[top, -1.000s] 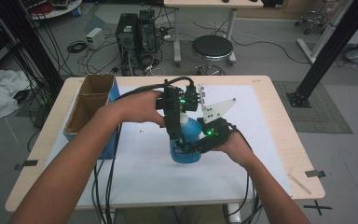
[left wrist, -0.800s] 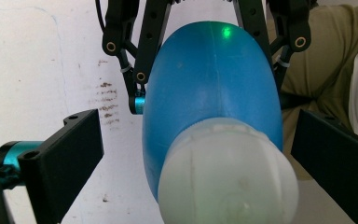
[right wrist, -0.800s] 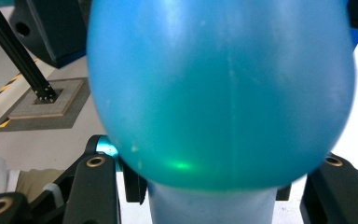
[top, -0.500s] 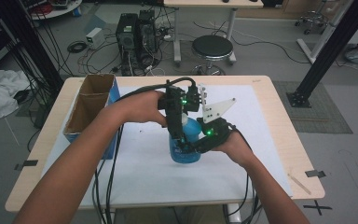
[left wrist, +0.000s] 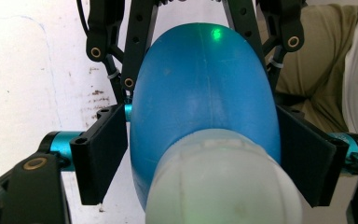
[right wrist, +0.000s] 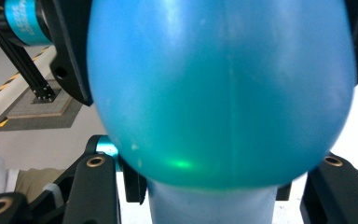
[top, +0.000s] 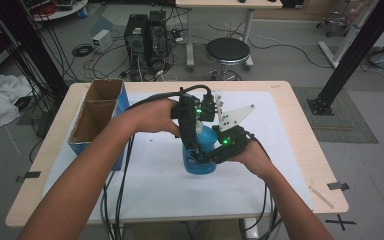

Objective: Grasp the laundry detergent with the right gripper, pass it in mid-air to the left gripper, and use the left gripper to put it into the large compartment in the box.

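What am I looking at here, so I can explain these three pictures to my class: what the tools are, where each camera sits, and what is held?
A person at a table holds a two-jaw hand gripper in each hand. The high view looks down from above. The other two cameras ride on the grippers and look along their jaws.

On the table lie a white sheet and a cardboard box. The right gripper is clamped on a blue bottle. The left gripper comes from above, and its jaws have just been closing around the white cap. Whether they press on it yet is unclear.
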Tool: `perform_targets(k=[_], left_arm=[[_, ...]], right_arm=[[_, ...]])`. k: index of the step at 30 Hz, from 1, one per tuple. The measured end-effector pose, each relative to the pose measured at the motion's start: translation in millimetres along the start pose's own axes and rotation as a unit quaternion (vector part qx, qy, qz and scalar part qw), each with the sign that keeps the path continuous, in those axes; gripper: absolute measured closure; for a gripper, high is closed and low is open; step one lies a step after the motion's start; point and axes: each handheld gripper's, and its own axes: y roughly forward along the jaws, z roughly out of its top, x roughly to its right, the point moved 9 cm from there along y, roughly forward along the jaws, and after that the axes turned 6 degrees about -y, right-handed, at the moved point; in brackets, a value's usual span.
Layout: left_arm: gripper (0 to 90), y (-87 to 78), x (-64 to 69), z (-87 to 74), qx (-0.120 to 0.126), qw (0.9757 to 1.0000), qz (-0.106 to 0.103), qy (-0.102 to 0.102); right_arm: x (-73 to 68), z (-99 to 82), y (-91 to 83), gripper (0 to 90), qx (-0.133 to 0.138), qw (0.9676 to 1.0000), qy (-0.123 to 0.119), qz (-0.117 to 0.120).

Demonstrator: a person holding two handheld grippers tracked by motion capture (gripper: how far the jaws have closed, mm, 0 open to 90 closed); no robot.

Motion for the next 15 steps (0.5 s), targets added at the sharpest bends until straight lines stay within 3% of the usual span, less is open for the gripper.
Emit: perform_targets(k=[15], left_arm=[[30.4, -0.8, 1.0, 1.1, 0.005, 1.0, 0.0, 0.008]], right_arm=[[-0.9, 0.4, 1.3, 43.8, -0.001, 1.0, 0.002, 0.0]])
